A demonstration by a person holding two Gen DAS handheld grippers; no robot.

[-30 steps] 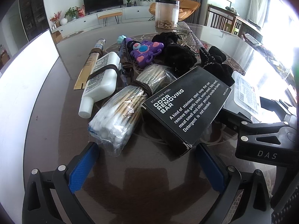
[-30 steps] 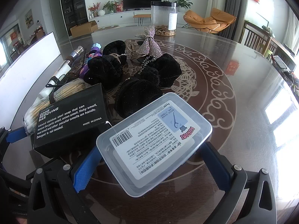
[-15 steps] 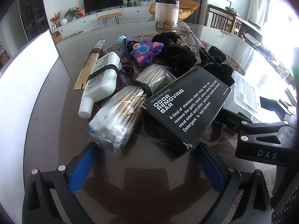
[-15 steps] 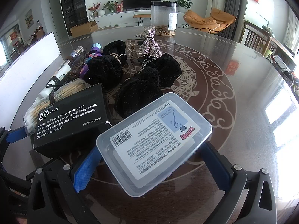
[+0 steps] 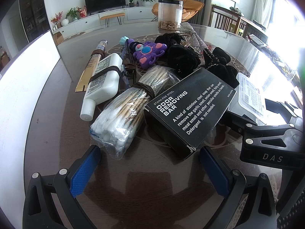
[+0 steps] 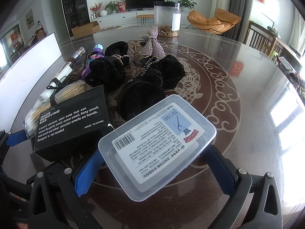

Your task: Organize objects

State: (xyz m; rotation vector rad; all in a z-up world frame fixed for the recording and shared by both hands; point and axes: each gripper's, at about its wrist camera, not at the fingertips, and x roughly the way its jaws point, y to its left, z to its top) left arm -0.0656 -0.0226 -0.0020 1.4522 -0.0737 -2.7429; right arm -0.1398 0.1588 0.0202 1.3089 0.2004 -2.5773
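Sunlit living-room desk (image 6: 238, 87) is carrying unsorted clutter, sorting seemingly barely begun, while left tongs (image 5: 150, 168) are gaping wide, empty, and right tongs (image 6: 152, 168) are straddling a clear plastic box (image 6: 158, 143).

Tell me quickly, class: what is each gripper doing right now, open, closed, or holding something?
Left gripper: open, holding nothing.
Right gripper: open, its fingers either side of the clear plastic box; no grip visible.
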